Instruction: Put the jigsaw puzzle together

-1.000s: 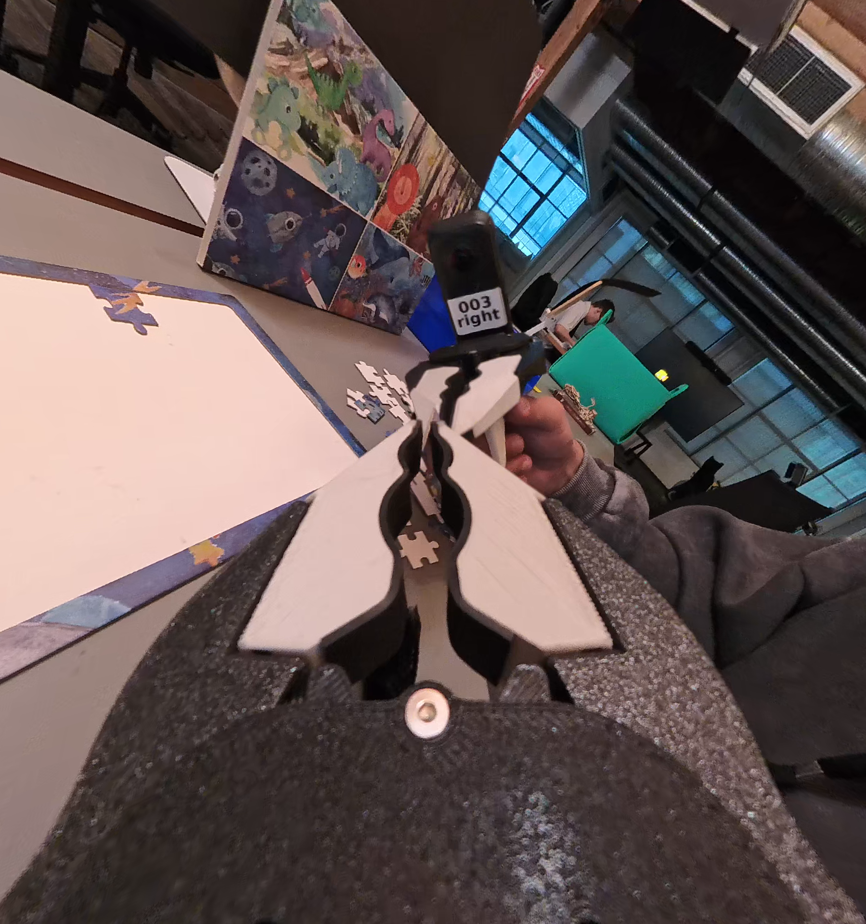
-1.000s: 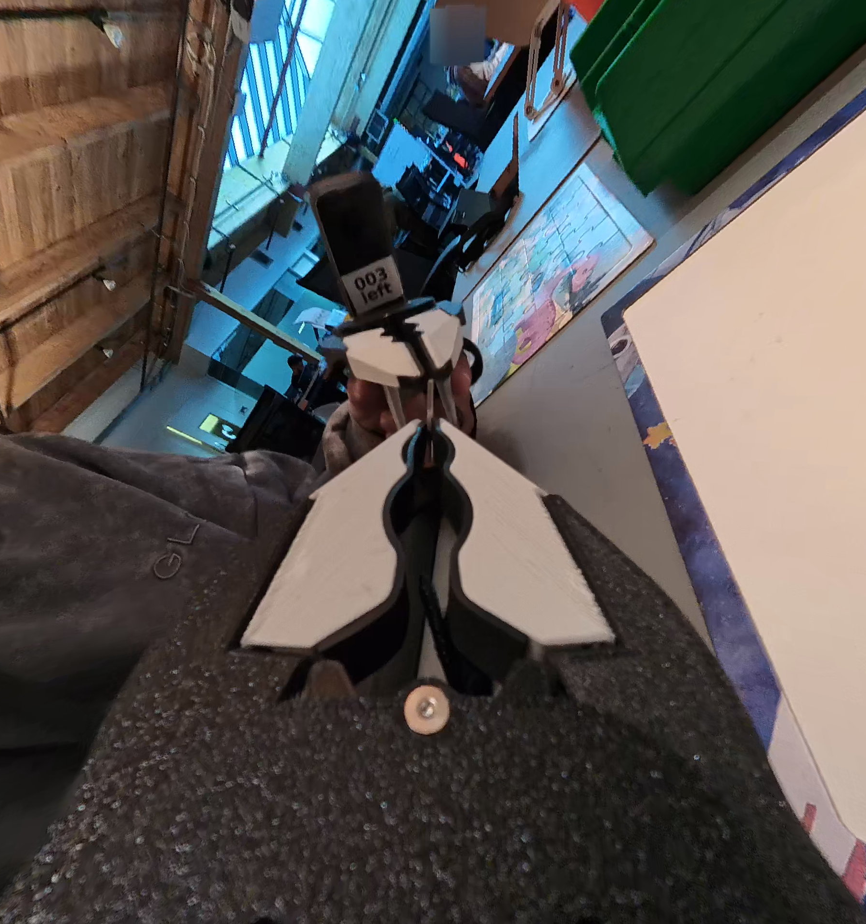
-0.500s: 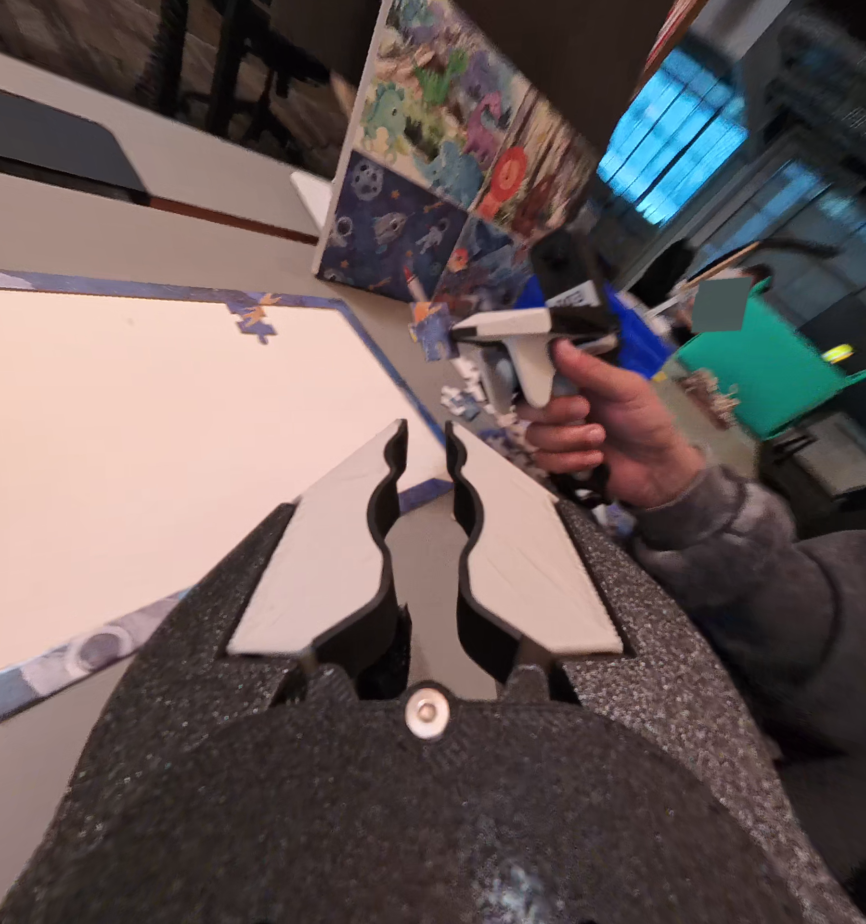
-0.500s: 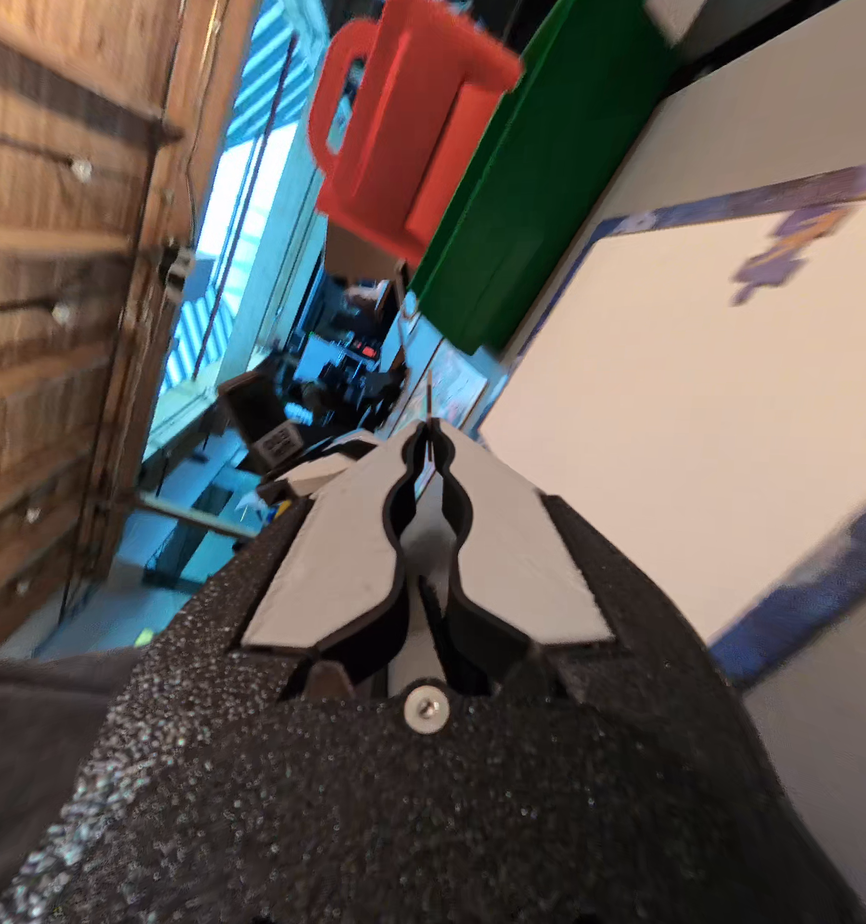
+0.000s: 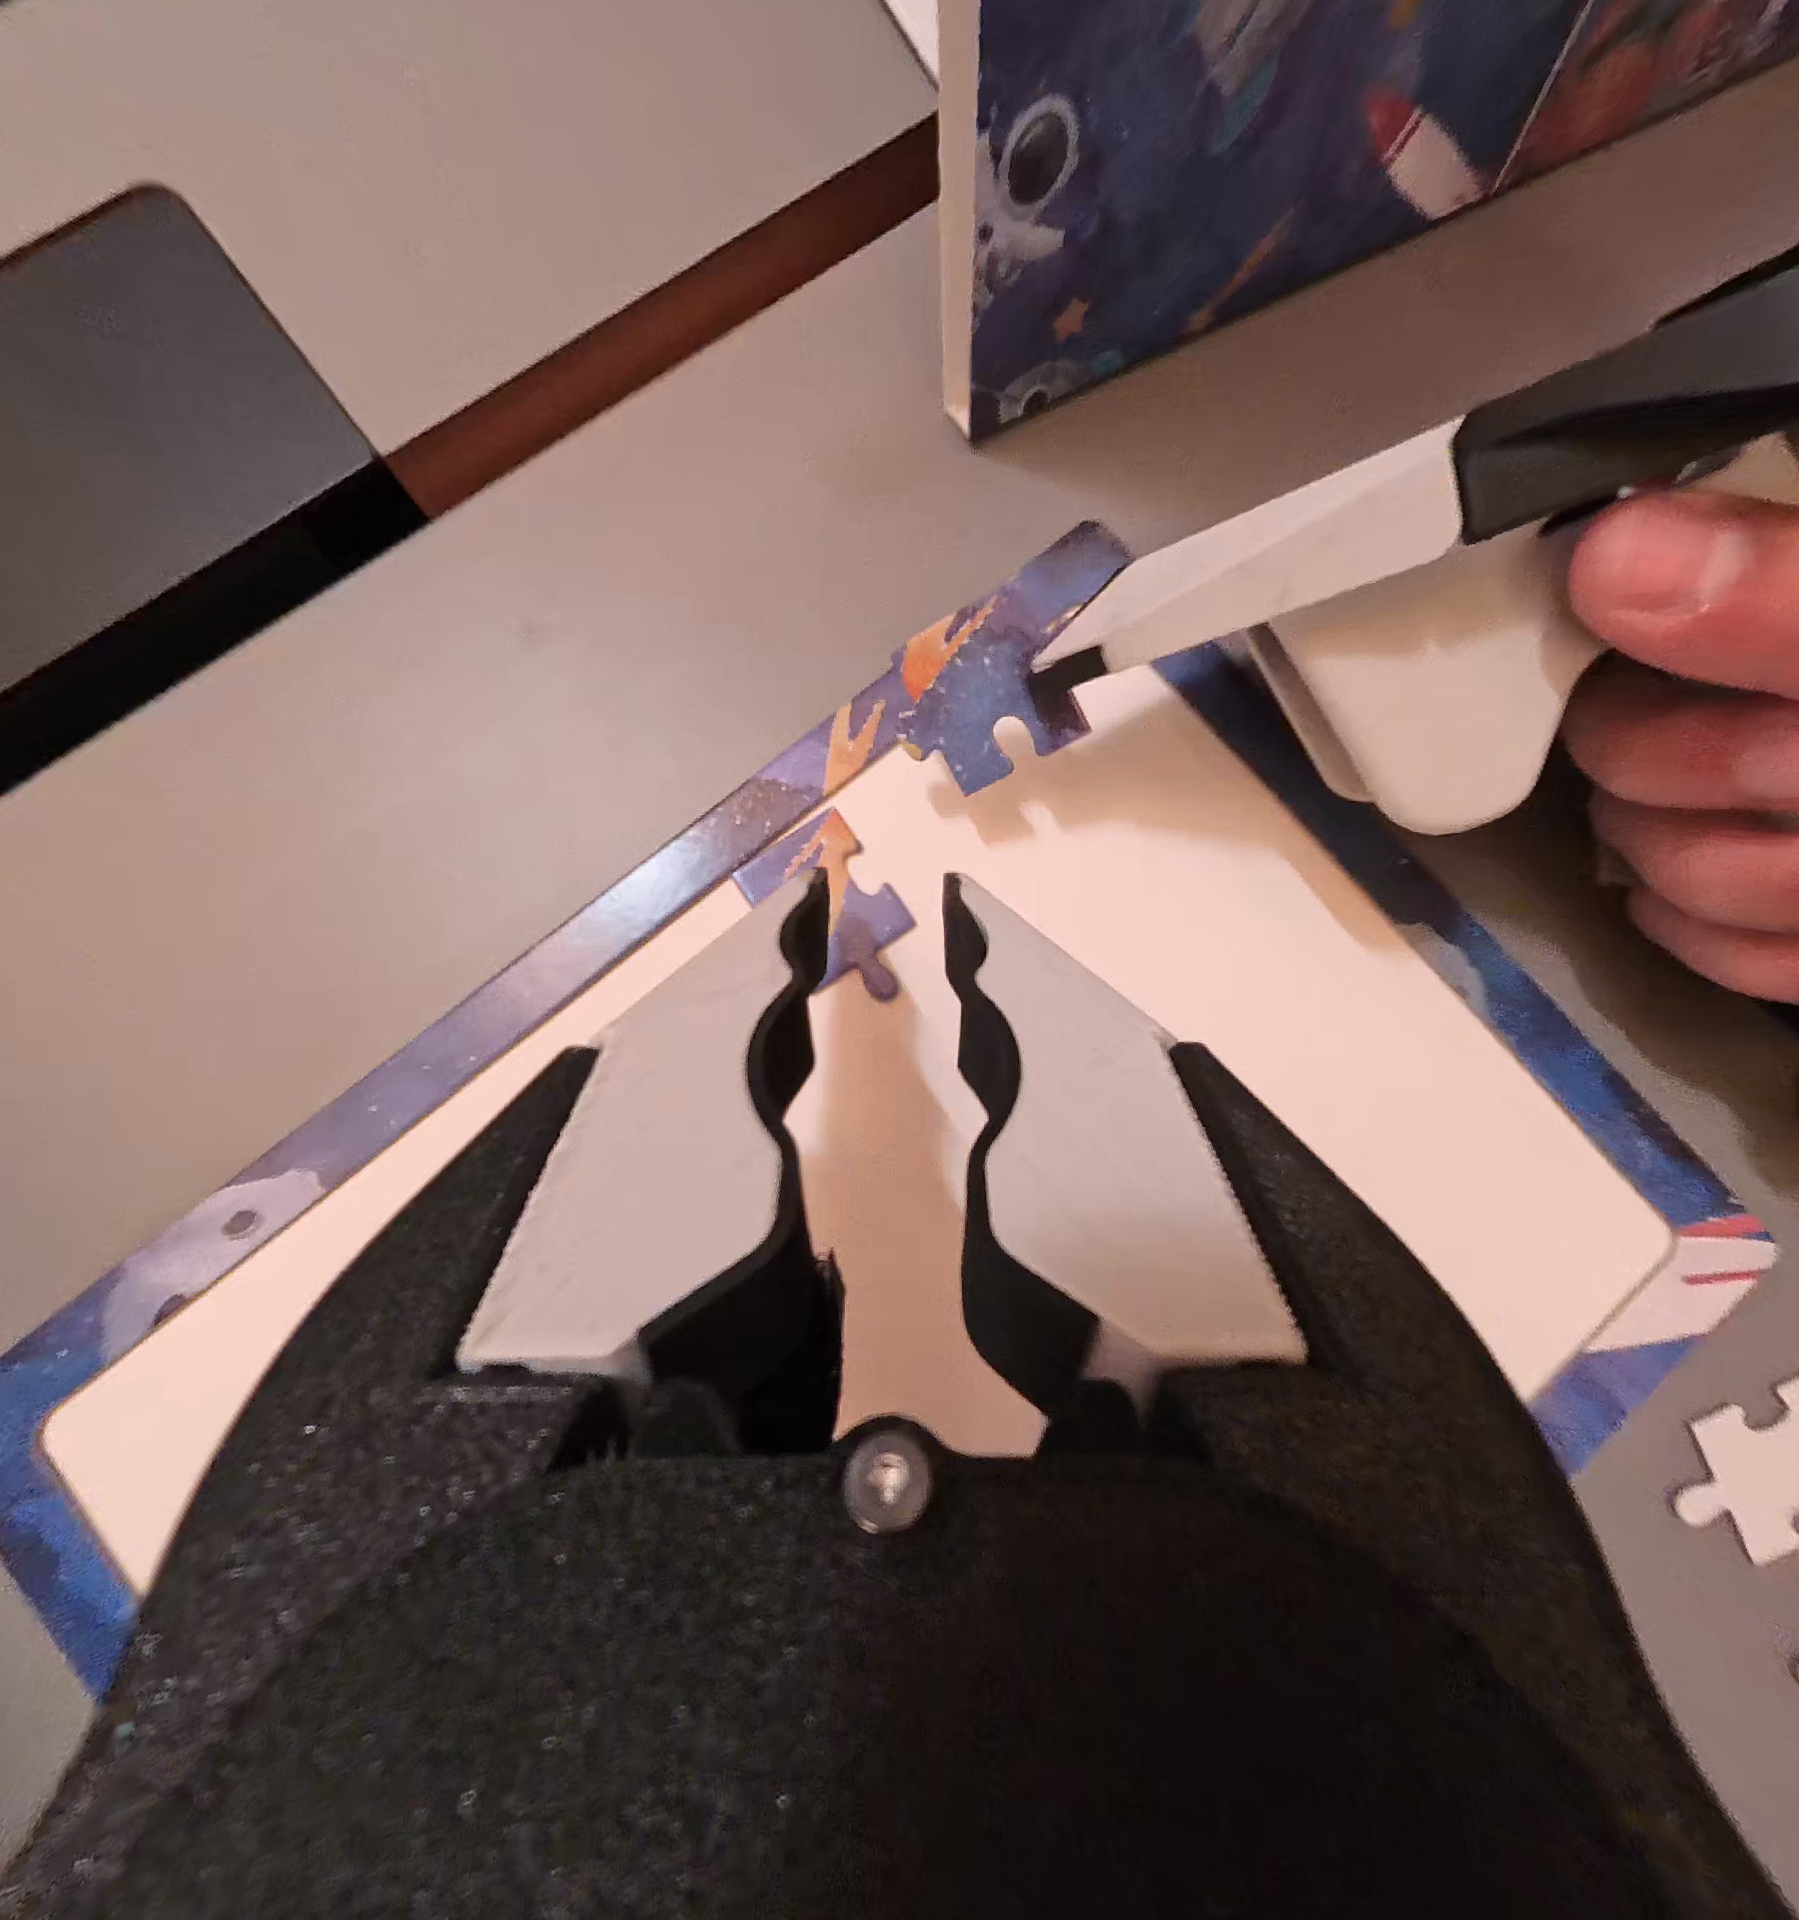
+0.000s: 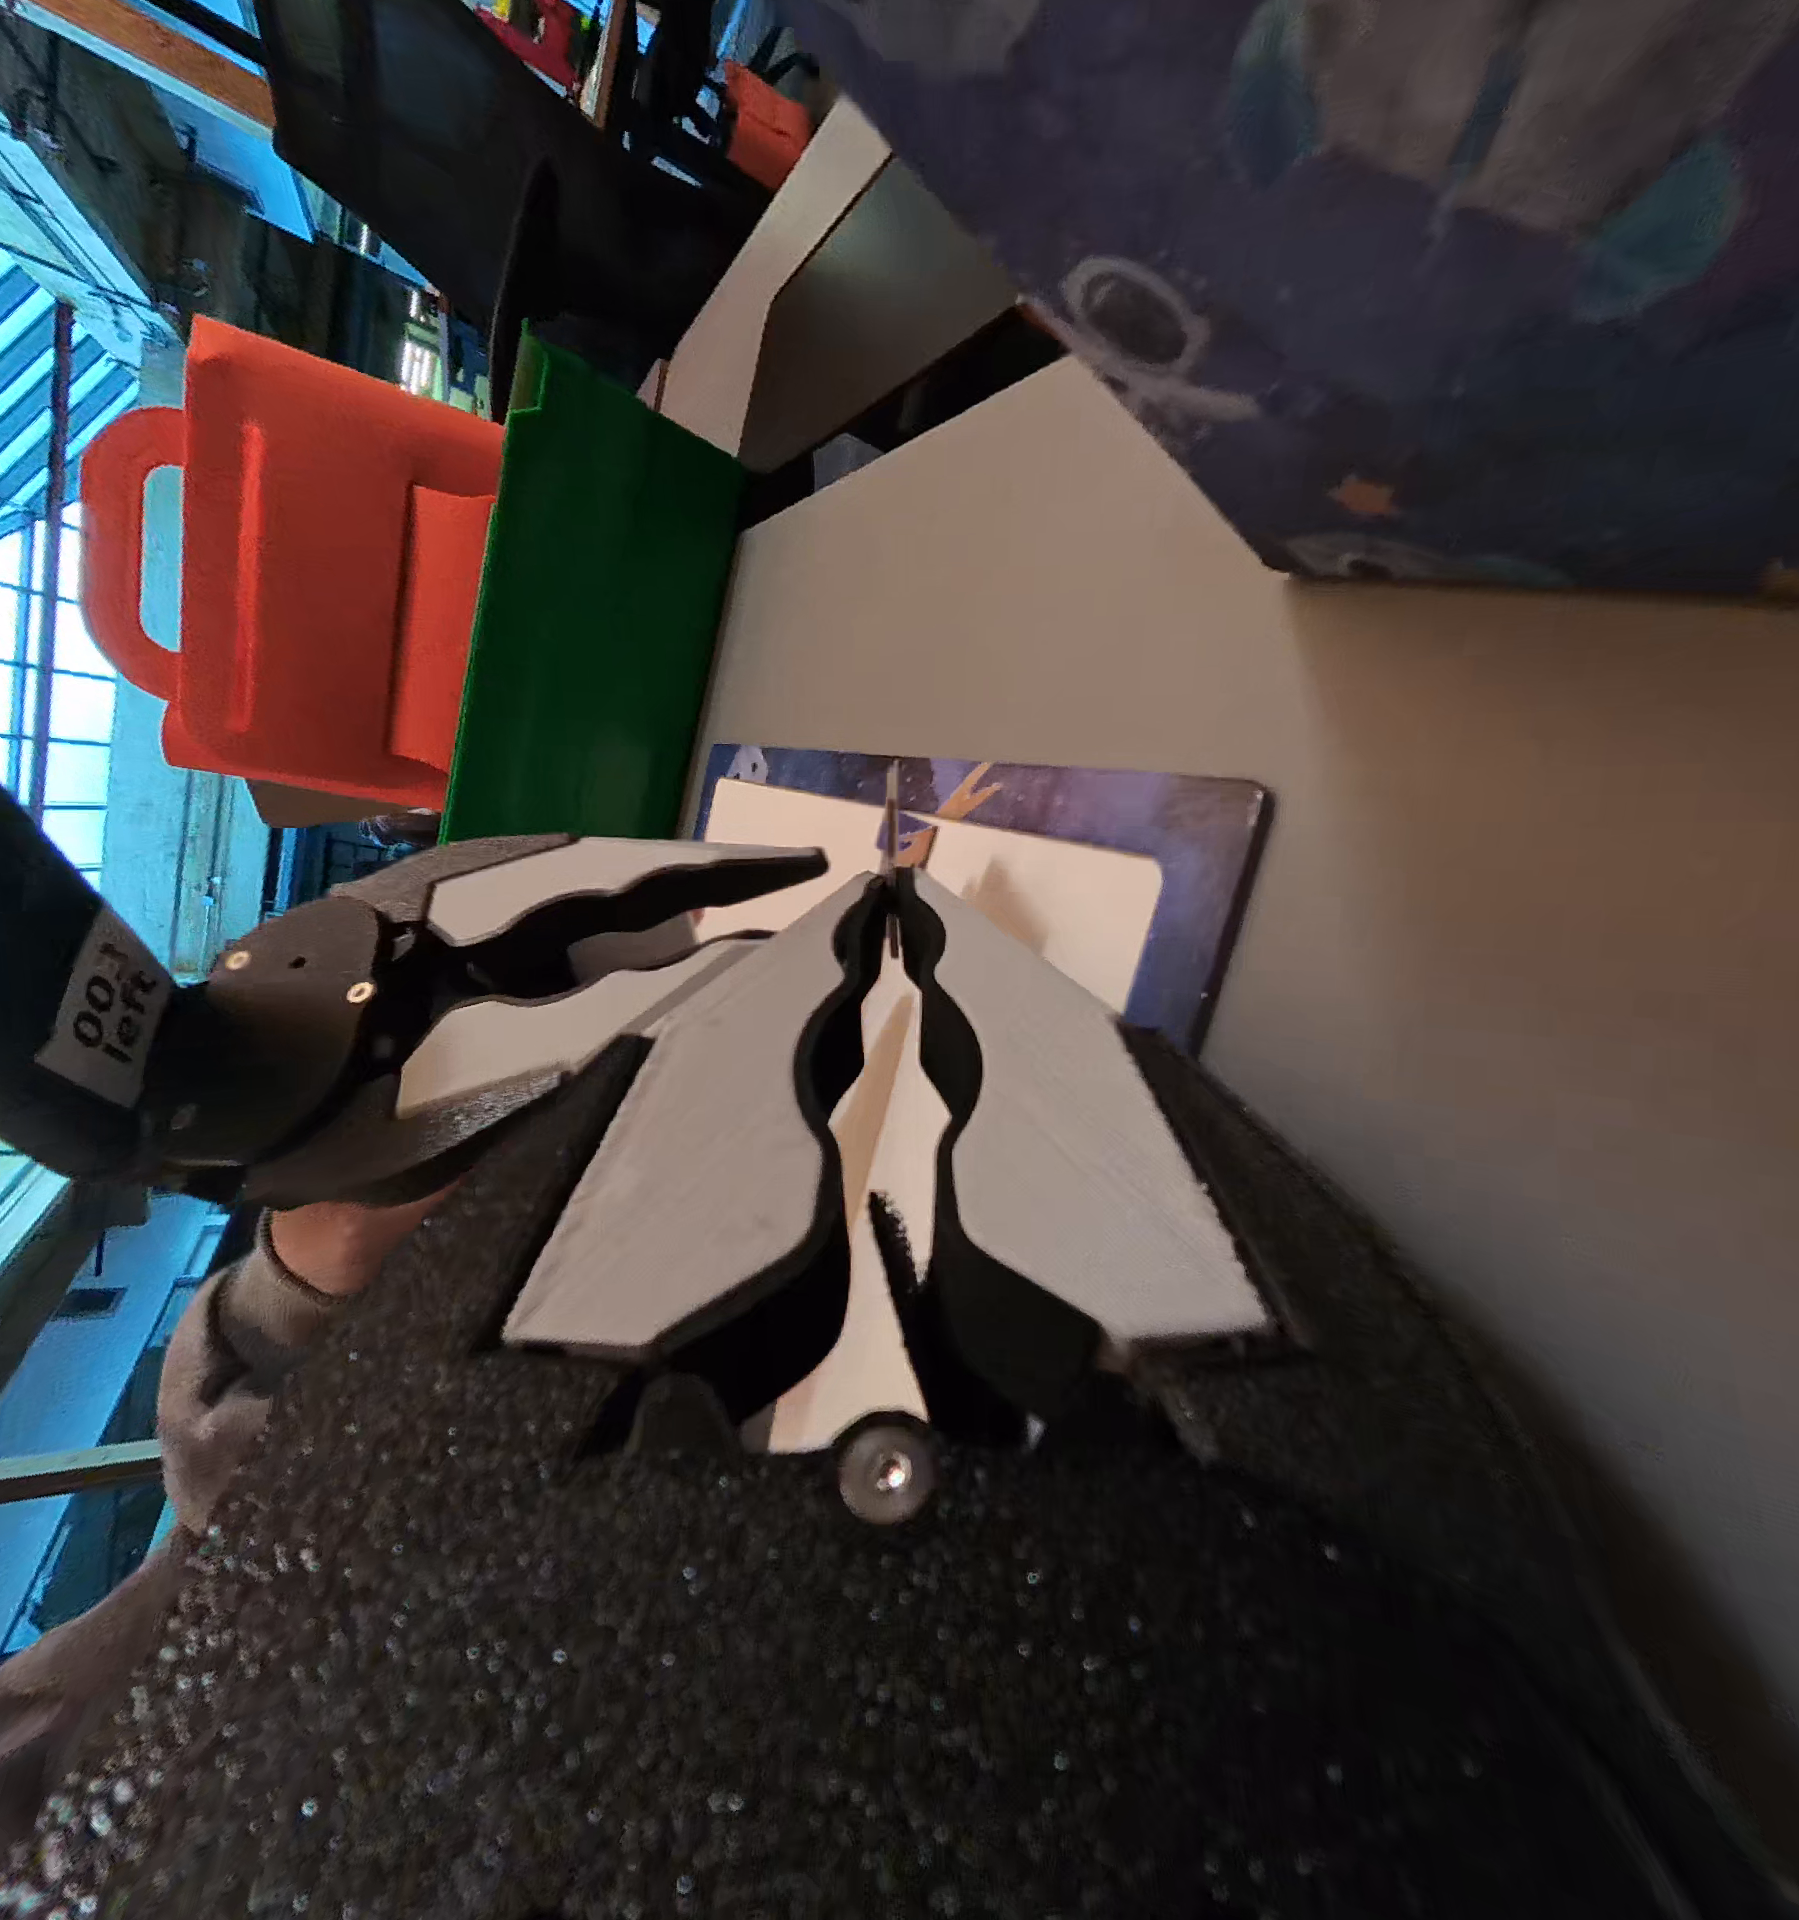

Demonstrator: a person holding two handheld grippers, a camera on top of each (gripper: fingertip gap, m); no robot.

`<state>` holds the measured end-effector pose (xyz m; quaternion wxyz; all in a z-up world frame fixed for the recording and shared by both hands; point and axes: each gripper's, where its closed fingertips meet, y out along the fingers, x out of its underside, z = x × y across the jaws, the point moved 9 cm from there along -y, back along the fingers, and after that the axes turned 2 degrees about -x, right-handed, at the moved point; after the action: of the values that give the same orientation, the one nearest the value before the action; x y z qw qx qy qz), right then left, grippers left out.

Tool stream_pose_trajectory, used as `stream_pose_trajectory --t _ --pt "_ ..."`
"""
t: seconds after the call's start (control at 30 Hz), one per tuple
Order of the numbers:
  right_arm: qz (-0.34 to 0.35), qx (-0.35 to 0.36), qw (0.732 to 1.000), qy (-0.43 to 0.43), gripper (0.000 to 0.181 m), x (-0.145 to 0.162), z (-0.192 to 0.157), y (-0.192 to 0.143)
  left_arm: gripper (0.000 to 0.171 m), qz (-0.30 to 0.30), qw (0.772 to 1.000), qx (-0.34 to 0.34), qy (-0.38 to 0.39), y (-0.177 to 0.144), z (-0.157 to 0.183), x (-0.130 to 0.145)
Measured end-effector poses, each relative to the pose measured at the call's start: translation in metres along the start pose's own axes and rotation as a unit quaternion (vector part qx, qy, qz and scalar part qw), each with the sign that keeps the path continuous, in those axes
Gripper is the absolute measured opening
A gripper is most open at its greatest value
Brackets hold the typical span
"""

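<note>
Placing step: our right claw (image 5: 1066, 649) pinches a blue piece (image 5: 978, 717) over the tray (image 5: 604, 914) corner; left claw (image 5: 882, 883) gapes empty. Next we must lower and seat it beside the placed piece (image 5: 859, 925).

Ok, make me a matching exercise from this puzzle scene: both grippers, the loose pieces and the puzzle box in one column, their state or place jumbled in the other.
1. left gripper
2. right gripper
3. loose pieces
4. puzzle box

A. standing on the table
B. jaws open over the board
C. white side up beside the board
D. shut on a blue piece

Pairs: 1-B, 2-D, 3-C, 4-A
</note>
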<state>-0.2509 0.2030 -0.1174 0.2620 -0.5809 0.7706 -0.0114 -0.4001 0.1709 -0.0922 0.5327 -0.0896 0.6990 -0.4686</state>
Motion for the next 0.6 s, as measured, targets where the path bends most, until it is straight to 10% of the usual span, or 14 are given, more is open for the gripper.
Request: stream_pose_trajectory --t 0.6 --pt "-0.053 -0.018 0.998 0.016 0.002 0.01 0.001 0.013 0.021 0.058 0.998 -0.024 -0.009 -0.034 0.01 0.042"
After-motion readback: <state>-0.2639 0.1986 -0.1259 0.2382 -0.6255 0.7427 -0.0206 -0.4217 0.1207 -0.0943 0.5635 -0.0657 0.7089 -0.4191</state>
